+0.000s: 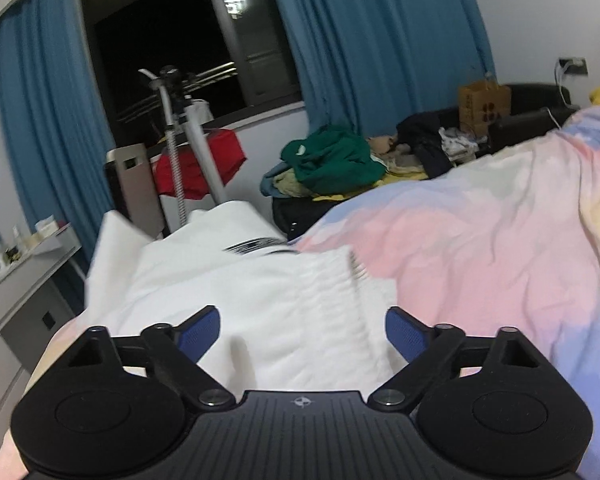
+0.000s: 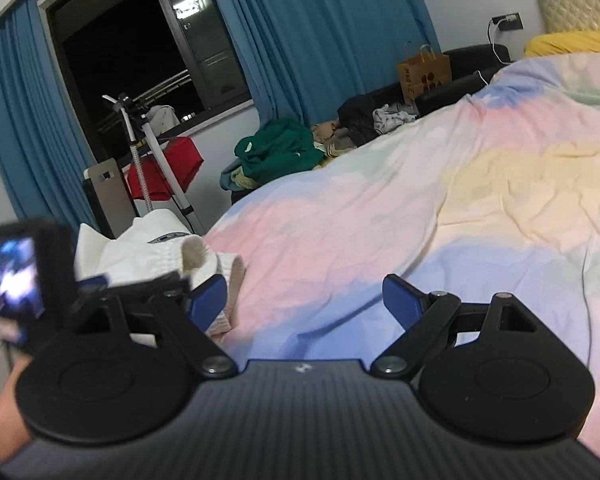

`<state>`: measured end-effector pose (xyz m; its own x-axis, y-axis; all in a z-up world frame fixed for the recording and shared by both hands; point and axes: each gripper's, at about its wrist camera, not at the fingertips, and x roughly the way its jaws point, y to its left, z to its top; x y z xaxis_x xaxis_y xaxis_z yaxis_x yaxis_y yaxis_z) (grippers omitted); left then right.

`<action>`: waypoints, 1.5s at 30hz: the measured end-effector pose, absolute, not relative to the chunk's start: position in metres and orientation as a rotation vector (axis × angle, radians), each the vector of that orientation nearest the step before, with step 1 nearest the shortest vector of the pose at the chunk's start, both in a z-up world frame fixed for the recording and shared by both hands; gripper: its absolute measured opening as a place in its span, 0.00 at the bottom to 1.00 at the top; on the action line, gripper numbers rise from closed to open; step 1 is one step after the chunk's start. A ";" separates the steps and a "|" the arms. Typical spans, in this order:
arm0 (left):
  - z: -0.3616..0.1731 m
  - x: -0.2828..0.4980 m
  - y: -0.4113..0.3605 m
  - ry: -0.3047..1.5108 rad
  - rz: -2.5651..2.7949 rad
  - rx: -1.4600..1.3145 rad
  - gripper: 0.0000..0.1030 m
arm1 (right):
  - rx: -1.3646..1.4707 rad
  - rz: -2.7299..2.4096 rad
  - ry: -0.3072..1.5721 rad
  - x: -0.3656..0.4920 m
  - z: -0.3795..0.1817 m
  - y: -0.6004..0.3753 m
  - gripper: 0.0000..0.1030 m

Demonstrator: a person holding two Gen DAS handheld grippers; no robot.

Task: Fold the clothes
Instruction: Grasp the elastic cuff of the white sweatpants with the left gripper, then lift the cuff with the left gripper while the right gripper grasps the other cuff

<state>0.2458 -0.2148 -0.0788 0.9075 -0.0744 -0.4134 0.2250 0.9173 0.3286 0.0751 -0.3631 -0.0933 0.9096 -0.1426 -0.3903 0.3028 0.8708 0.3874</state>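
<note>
Left wrist view: left tongs (image 1: 302, 330) were spread above the white garment (image 1: 236, 280) on the bed (image 1: 480, 240), gripping nothing. Right tongs (image 2: 304, 300) were spread too, over bare bedding beside the garment.

A bed (image 2: 480, 184) is taking up most of the scene, its cover (image 1: 480, 240) showing soft patches of pink, blue, yellow and white and wrinkling toward the far right. A white garment (image 1: 260, 304) is lying directly on the cover at the bed's near left edge, its ribbed hem (image 2: 224, 276) resting on the pink patch. At the far right, a yellow pillow (image 2: 568, 42) is sitting against the head of the bed.
</note>
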 end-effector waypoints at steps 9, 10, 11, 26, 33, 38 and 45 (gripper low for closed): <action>-0.103 0.312 -0.249 0.465 -0.037 0.495 0.63 | 0.489 -0.232 0.383 0.090 -0.109 -0.369 0.84; -0.104 0.313 -0.248 0.471 -0.031 0.505 0.63 | 0.490 -0.228 0.387 0.091 -0.110 -0.369 0.84; -0.104 0.315 -0.248 0.477 -0.024 0.515 0.63 | 0.489 -0.223 0.392 0.094 -0.111 -0.369 0.84; -0.028 0.234 -0.173 0.371 -0.099 0.400 0.11 | 0.402 -0.188 0.348 0.086 -0.110 -0.348 0.84; 0.026 0.154 -0.094 0.313 -0.128 0.226 0.09 | 0.333 -0.151 0.294 0.073 -0.100 -0.331 0.84; 0.049 0.104 -0.030 0.310 -0.131 0.085 0.08 | 0.280 -0.108 0.245 0.060 -0.088 -0.314 0.84; 0.034 0.082 0.061 0.358 -0.051 0.040 0.08 | 0.172 -0.023 0.223 0.048 -0.078 -0.275 0.84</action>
<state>0.0819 0.0606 0.0336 0.9353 -0.0430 -0.3513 0.0571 0.9979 0.0300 0.0484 -0.2754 -0.0778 0.9750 -0.0038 -0.2222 0.0420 0.9850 0.1673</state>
